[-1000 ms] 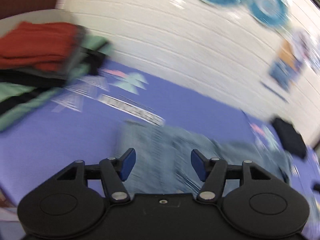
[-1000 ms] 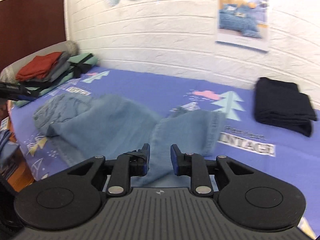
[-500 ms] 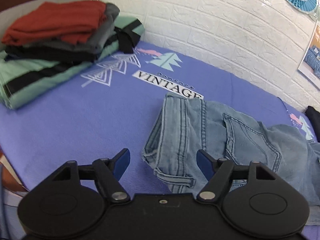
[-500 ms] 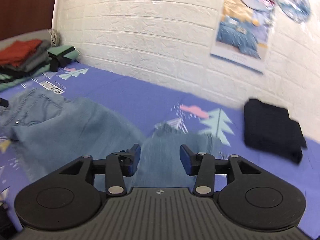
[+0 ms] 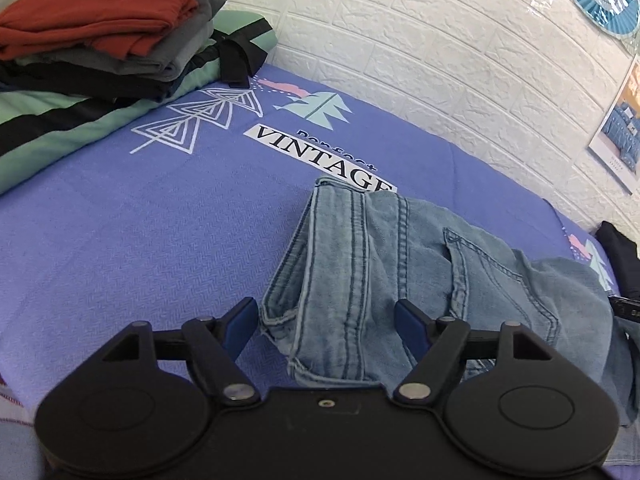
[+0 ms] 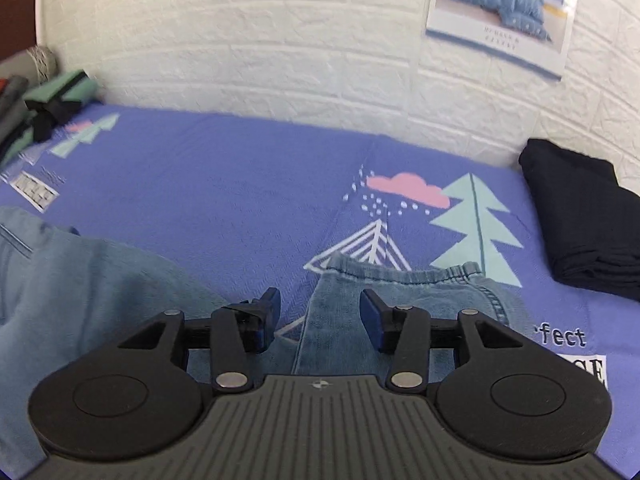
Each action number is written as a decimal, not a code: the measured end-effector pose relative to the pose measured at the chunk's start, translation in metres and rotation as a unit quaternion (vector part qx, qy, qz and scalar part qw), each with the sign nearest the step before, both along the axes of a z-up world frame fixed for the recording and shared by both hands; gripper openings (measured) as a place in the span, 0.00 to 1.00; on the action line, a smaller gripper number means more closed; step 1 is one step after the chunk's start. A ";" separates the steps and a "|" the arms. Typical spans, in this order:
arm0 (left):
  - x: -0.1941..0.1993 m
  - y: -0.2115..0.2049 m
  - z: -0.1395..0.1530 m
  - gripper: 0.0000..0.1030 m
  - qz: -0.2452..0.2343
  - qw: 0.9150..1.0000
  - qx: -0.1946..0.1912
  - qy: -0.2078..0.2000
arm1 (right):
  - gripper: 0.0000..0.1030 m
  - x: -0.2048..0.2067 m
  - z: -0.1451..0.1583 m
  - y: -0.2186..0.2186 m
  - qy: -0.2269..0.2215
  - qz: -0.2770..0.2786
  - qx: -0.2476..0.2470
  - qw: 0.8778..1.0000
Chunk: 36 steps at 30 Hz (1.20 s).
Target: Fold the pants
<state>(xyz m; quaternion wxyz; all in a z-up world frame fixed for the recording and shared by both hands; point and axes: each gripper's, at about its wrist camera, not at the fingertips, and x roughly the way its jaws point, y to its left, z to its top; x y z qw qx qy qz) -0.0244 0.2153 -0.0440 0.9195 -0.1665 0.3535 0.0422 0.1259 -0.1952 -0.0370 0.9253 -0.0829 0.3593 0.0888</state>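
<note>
Light blue jeans lie crumpled on the purple bedspread. In the left wrist view their waistband end lies nearest me. My left gripper is open, its fingers on either side of the waistband corner, just above it. In the right wrist view a leg hem of the jeans lies ahead, and more denim is bunched at the left. My right gripper is open, close above the left edge of that leg, holding nothing.
A stack of folded clothes, red on top, sits at the far left by the white brick wall. A folded black garment lies at the right of the bed. A poster hangs on the wall.
Both grippers have moved in closer and lower over the jeans. The right gripper, narrow a second ago, has opened wider. The left gripper stays open, now at the waistband.
</note>
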 end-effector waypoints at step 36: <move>-0.038 -0.036 0.050 0.79 -0.114 0.993 -0.038 0.000 | 0.08 -0.261 0.019 -0.221 -0.103 -0.337 0.172 0.920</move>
